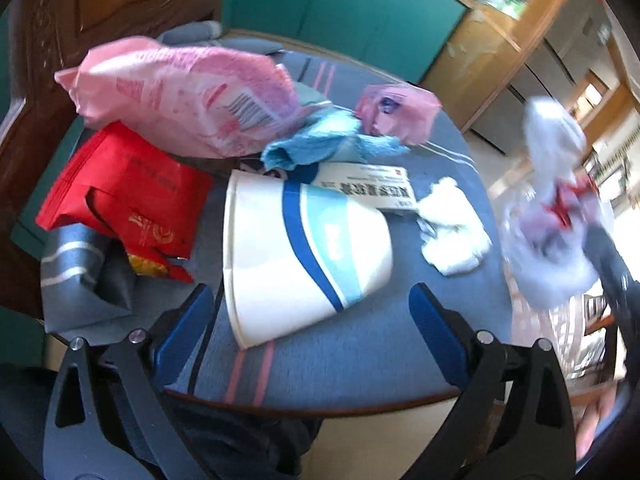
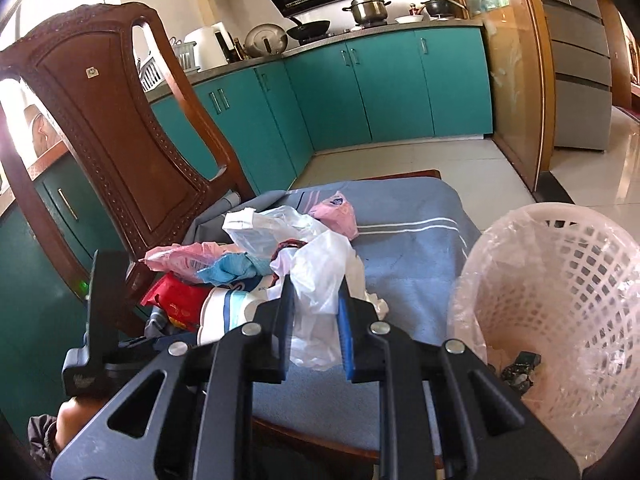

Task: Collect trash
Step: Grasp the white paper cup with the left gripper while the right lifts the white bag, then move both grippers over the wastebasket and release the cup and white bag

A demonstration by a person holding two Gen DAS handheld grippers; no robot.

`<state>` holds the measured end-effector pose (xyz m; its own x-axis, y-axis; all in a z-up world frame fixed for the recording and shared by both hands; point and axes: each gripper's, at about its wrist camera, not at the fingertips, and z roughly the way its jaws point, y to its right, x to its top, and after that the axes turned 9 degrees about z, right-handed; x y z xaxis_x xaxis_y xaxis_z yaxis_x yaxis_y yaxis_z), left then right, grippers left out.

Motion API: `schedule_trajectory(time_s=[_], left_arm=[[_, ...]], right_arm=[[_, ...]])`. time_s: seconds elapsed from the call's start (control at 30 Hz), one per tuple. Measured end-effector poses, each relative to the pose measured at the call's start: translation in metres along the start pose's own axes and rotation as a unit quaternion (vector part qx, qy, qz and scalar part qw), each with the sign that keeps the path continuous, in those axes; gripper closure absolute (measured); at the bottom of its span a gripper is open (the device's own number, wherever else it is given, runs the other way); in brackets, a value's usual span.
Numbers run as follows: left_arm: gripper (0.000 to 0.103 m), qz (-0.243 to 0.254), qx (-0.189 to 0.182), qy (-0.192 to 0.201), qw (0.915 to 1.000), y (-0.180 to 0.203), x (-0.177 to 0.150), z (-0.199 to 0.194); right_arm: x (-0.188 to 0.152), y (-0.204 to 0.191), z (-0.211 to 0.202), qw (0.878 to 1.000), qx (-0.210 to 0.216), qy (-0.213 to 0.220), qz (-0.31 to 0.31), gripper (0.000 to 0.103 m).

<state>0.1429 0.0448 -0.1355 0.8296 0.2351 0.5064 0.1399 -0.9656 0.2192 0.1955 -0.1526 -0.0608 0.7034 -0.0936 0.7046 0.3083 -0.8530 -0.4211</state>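
Note:
Trash is piled on a blue-grey cloth [image 1: 360, 352] over a chair seat. My left gripper [image 1: 310, 296] hangs open above a crushed white paper cup with blue stripes [image 1: 296, 256], one finger on each side, not touching it. Behind the cup lie a red packet [image 1: 120, 196], a big pink wrapper [image 1: 180, 96], a blue rag [image 1: 320, 144], a small pink bag [image 1: 396, 112], a white box [image 1: 368, 188] and a tissue wad [image 1: 452, 228]. My right gripper [image 2: 316, 284] is shut on a white plastic bag [image 2: 320, 272], lifted off the pile; that bag [image 1: 552, 216] shows blurred at the right.
A pink lattice basket [image 2: 560, 272] with a plastic liner stands right of the chair, dark scraps at its bottom. The carved wooden chair back [image 2: 112, 128] rises at the left. Teal kitchen cabinets [image 2: 380, 88] and a tiled floor [image 2: 440, 156] lie beyond.

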Motion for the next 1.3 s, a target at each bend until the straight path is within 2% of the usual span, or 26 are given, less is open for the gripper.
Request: schedule_trajectory(time_s=[0.1,0.33,0.37,0.43,0.47,0.7,1.0,1.13,1.23,1.3], left_arm=[[0.005,-0.012,-0.014,-0.013,0.9997,0.0,0.006,0.012],[0.005,-0.014,-0.001,-0.014,0.9998,0.003,0.015,0.027],[0.006,-0.012,0.0,-0.011,0.9999,0.003,0.016,0.027],[0.015,-0.005,0.003,-0.009,0.9999,0.005,0.013,0.026],[0.015,-0.001,0.003,-0.009,1.0,0.006,0.013,0.025],[0.017,0.001,-0.02,-0.002,0.9998,0.007,0.004,0.013],[0.017,0.033,-0.026,0.031,0.9986,0.026,-0.005,-0.021],[0.017,0.055,-0.032,0.06,0.9962,0.044,-0.003,-0.041],[0.017,0.078,-0.052,0.07,0.9931,0.063,0.001,-0.05],[0.017,0.099,-0.071,0.072,0.99,0.083,0.002,-0.051]], right_arm=[[-0.003,0.001,0.001,1.0,0.0,-0.003,0.003,0.083],[-0.005,0.004,-0.003,1.0,0.0,0.0,0.0,0.083],[-0.005,0.004,-0.004,1.0,0.0,0.001,0.0,0.083],[-0.005,0.006,-0.006,1.0,0.001,0.002,0.002,0.083],[-0.005,0.007,-0.006,1.0,0.001,0.002,0.003,0.083],[-0.008,0.009,-0.003,1.0,-0.001,-0.003,0.008,0.083],[-0.005,0.014,-0.01,1.0,-0.005,0.007,0.015,0.083],[0.009,0.026,-0.036,0.998,-0.024,0.046,0.018,0.083],[0.021,0.05,-0.065,0.994,-0.067,0.083,0.024,0.083],[0.021,0.065,-0.076,0.99,-0.098,0.093,0.031,0.083]])
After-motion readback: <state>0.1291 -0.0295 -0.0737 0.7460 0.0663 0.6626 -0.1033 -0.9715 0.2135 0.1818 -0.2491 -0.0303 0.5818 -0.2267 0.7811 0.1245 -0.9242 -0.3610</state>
